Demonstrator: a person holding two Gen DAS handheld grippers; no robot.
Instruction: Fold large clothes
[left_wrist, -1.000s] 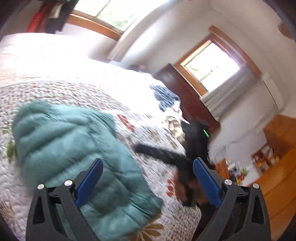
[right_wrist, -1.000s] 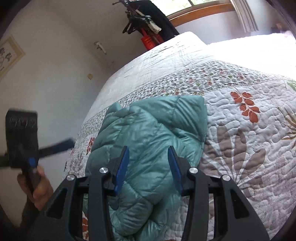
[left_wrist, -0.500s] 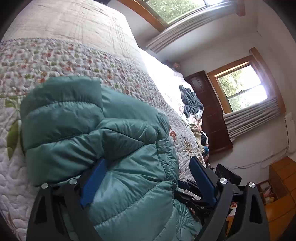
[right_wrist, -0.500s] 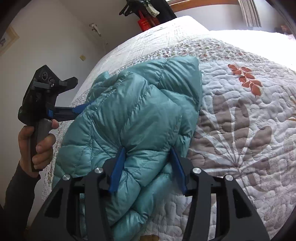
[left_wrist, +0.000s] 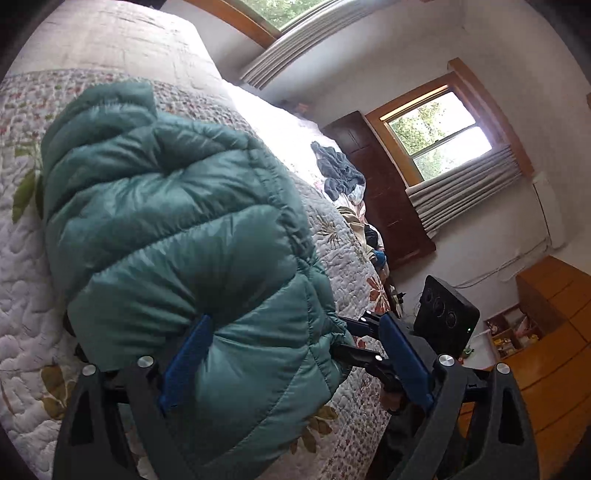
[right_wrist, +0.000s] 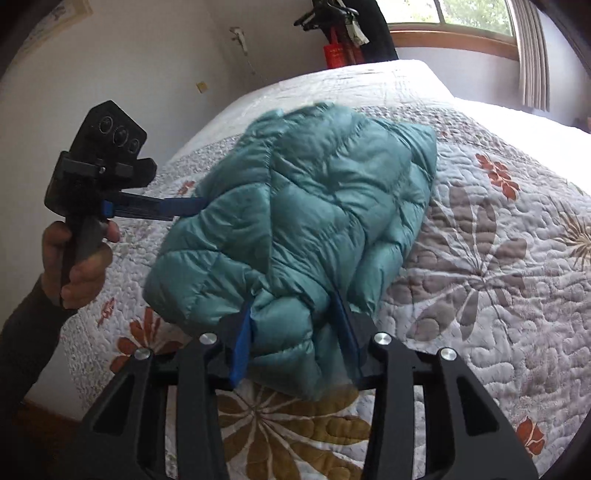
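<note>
Both grippers' jaws (part-open) seemingly pinch the teal jacket (right_wrist: 303, 206).

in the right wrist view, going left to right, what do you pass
Person's hand → left gripper → teal puffer jacket → grey flower print on the quilt.
</note>
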